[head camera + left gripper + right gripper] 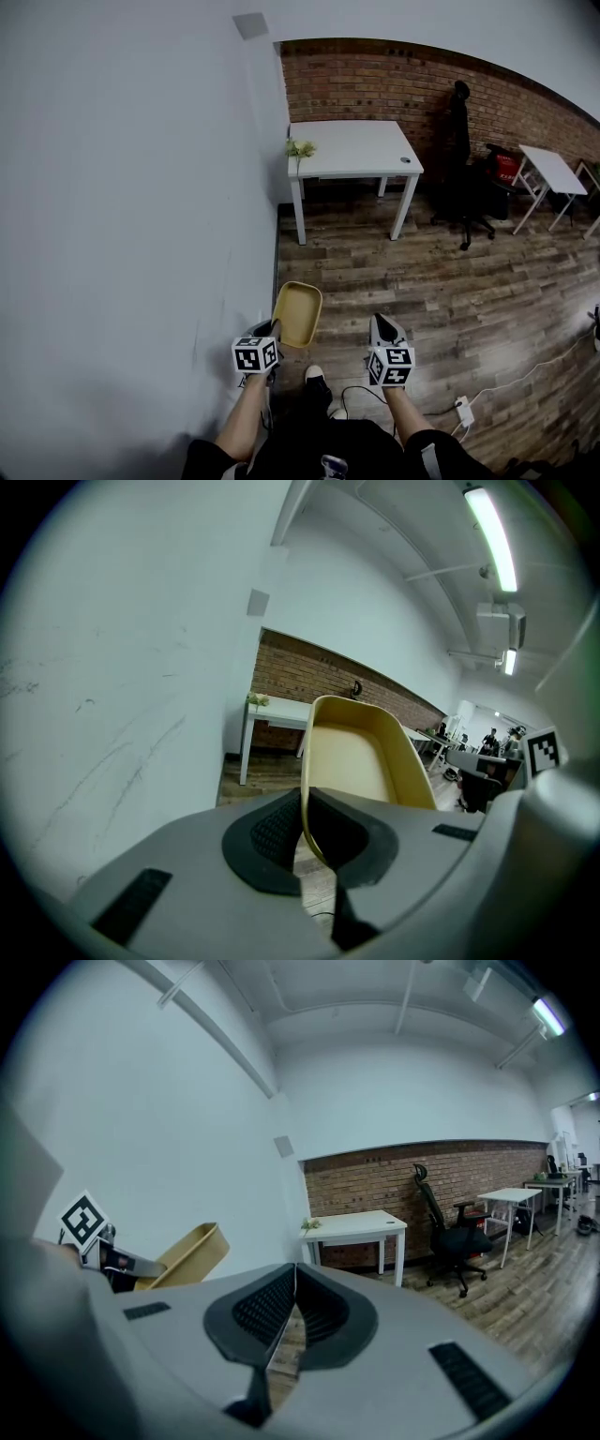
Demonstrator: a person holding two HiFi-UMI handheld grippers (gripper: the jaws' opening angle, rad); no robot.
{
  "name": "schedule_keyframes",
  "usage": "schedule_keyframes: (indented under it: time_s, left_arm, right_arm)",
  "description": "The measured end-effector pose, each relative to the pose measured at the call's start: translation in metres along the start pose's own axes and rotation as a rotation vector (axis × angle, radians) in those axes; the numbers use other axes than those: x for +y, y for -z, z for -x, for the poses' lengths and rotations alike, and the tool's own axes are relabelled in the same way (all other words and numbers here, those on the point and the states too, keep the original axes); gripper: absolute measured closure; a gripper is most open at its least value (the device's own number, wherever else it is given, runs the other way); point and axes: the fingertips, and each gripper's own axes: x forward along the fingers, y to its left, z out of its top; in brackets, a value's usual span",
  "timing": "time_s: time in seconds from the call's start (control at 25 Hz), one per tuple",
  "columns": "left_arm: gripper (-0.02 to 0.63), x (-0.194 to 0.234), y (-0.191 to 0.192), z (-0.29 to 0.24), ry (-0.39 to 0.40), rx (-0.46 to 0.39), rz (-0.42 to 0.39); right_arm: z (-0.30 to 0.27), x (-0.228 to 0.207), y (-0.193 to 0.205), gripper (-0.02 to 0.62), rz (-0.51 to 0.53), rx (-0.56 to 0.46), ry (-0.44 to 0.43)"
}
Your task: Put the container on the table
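A shallow tan container (298, 313) hangs in the air over the wooden floor, tilted up on edge. My left gripper (267, 330) is shut on its near rim; in the left gripper view the container (354, 761) rises between the black pads (267, 832). In the right gripper view the same container (186, 1254) shows at the left, beside the left gripper's marker cube. My right gripper (382, 328) is shut with nothing in it, a little to the right of the container. The white table (352, 150) stands ahead against the brick wall.
A white wall (131, 234) runs close along my left. A small plant (300, 148) sits on the table's left corner. A black office chair (464, 187) and a second white table (553, 169) stand to the right. Cables and a power strip (461, 410) lie on the floor.
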Motion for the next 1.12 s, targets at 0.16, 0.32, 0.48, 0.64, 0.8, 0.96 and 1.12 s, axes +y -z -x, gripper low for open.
schedule_keyframes:
  time_s: [0.16, 0.32, 0.48, 0.64, 0.8, 0.96, 1.12]
  left_arm:
    - [0.581, 0.011, -0.022, -0.025, 0.003, 0.012, 0.004]
    - [0.581, 0.021, -0.048, -0.058, 0.012, 0.014, 0.012]
    - [0.581, 0.040, -0.079, -0.090, 0.014, 0.005, 0.009]
    - [0.581, 0.055, -0.106, -0.117, 0.029, 0.005, 0.001]
    - [0.581, 0.069, -0.131, -0.139, 0.042, 0.004, -0.009]
    - [0.581, 0.083, -0.148, -0.158, 0.048, 0.012, -0.015]
    - [0.581, 0.091, -0.156, -0.172, 0.059, 0.028, -0.024]
  right_arm:
    - [-0.028, -0.003, -0.013, 0.571, -0.011, 0.012, -0.007]
    - [-0.062, -0.013, -0.028, 0.571, -0.007, 0.023, -0.004]
    - [-0.103, -0.016, -0.046, 0.571, -0.007, 0.016, -0.003]
    - [-0.142, -0.018, -0.061, 0.571, -0.006, 0.008, 0.010]
    - [-0.173, -0.016, -0.072, 0.571, 0.001, 0.011, 0.022]
    - [-0.195, -0.016, -0.078, 0.571, -0.009, 0.012, 0.039]
    - [-0.207, -0.024, -0.079, 0.571, -0.015, 0.029, 0.061]
